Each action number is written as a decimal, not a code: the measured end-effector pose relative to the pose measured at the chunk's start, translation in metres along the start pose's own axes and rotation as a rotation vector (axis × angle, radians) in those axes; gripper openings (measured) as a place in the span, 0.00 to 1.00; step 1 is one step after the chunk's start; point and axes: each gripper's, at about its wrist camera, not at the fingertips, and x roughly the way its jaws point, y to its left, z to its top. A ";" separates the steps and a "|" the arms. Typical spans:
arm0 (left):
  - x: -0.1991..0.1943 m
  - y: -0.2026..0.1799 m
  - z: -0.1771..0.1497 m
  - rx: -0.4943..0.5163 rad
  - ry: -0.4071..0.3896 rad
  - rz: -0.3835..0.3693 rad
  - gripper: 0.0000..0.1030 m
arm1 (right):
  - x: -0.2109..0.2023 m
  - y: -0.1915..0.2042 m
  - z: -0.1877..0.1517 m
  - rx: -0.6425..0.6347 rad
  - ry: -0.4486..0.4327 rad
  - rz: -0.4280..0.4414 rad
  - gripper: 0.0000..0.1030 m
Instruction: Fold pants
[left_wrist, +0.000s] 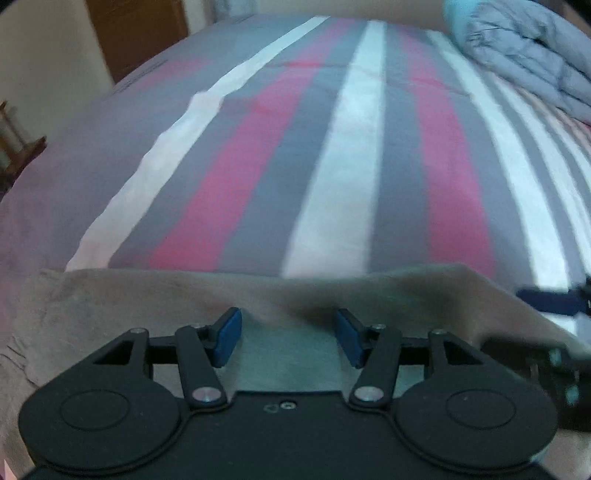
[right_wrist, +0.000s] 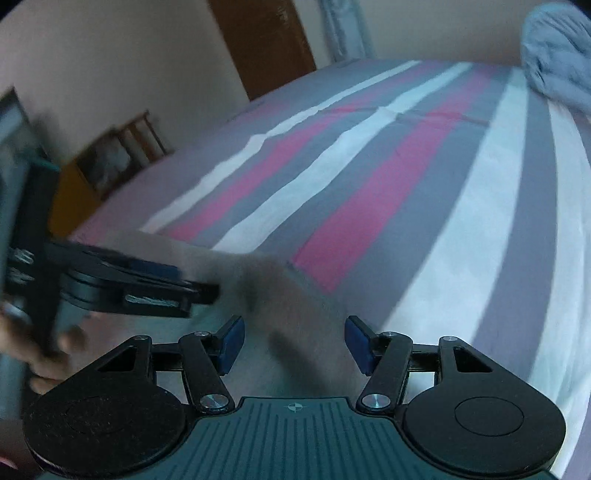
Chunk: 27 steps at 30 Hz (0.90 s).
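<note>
Beige-grey pants (left_wrist: 155, 295) lie flat on the striped bed sheet (left_wrist: 354, 155), at the near edge. In the left wrist view my left gripper (left_wrist: 288, 338) is open, hovering just above the pants near their far edge, empty. In the right wrist view my right gripper (right_wrist: 293, 343) is open and empty over the right end of the pants (right_wrist: 295, 314). The left gripper also shows there (right_wrist: 199, 286), held by a hand at the left. The right gripper's tip shows at the right edge of the left wrist view (left_wrist: 546, 299).
A folded grey-blue quilt (left_wrist: 524, 51) lies at the bed's far right corner. A brown door (left_wrist: 140, 33) stands behind the bed. A wooden chair (right_wrist: 125, 147) stands beside the bed on the left. The bed sheet (right_wrist: 406, 177) stretches out beyond the pants.
</note>
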 end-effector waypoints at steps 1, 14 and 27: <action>0.004 0.007 0.003 -0.015 0.005 -0.006 0.47 | 0.007 0.001 0.002 -0.008 0.028 0.011 0.58; 0.011 0.031 -0.001 -0.028 -0.006 -0.063 0.47 | 0.049 0.017 0.022 -0.007 0.191 0.259 0.64; 0.014 0.036 -0.006 -0.028 -0.027 -0.049 0.48 | 0.053 0.000 0.030 0.100 -0.067 0.228 0.64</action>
